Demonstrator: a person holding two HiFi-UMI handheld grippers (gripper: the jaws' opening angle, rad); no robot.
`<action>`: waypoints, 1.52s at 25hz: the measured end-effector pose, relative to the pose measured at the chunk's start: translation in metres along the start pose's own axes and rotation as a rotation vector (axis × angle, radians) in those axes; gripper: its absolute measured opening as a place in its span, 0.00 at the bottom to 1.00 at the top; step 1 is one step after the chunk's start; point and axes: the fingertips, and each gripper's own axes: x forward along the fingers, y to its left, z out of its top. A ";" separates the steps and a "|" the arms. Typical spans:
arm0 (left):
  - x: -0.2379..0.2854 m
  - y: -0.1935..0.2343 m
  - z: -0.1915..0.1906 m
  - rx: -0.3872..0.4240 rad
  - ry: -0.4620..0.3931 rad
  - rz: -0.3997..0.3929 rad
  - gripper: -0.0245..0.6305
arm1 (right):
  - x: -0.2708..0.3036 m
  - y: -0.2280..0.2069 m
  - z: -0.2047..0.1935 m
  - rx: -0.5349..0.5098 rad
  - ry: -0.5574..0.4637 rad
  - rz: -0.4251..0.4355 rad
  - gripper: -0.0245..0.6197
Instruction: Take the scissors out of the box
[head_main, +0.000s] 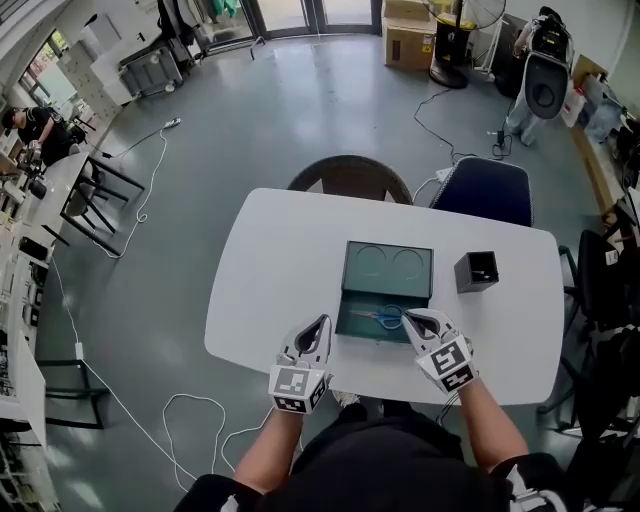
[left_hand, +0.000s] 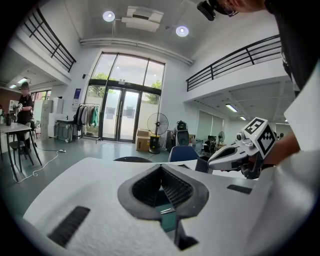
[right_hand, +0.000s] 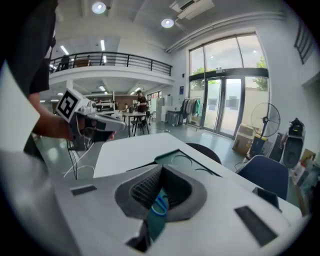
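**A:** Head view first. There's a white table (head_main: 270, 280) in mid-frame, and the green box (head_main: 365, 335) lies open on it with its lid (head_main: 388, 282) laid flat toward the top of the frame.

**B:** And the scissors (head_main: 380, 317)?

**A:** They're in the box, lying across the lower tray with the blue handles toward the right. A small black container (head_main: 476, 271) stands right of the box, apart from it.

**B:** Where are the grippers?

**A:** The left gripper (head_main: 322, 324) is at the tray's lower-left corner, just outside it. The right gripper (head_main: 408, 317) has its tips at the tray's right end, just beside those blue handles.

**B:** Over to the left gripper view.

**A:** The left gripper (left_hand: 164, 197) has its jaws a narrow slit apart with nothing between them. Through the slit you see a strip of the box (left_hand: 169, 223) and a silvery scissors (left_hand: 168, 211) blade. The right gripper (left_hand: 215, 162) hangs at the right of the frame with its marker cube on top.

**B:** Right gripper view?

**A:** The right gripper (right_hand: 157, 192) shows the same narrow gap, and it's not clamped on anything. A blue loop of the scissors (right_hand: 161, 206) shows in the gap low in the frame, with green tray under it. I can't tell whether the pads touch the loop. The lid (right_hand: 185, 160) lies beyond the jaws, and the left gripper (right_hand: 117, 121) is at the upper left.
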 end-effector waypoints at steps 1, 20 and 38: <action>0.001 -0.001 -0.005 -0.002 0.006 0.000 0.05 | 0.005 0.001 -0.008 -0.030 0.039 0.018 0.05; -0.001 0.022 -0.026 -0.046 0.049 0.090 0.05 | 0.092 0.021 -0.111 -0.412 0.546 0.311 0.25; -0.016 0.048 -0.035 -0.081 0.065 0.153 0.05 | 0.122 0.026 -0.141 -0.433 0.698 0.368 0.29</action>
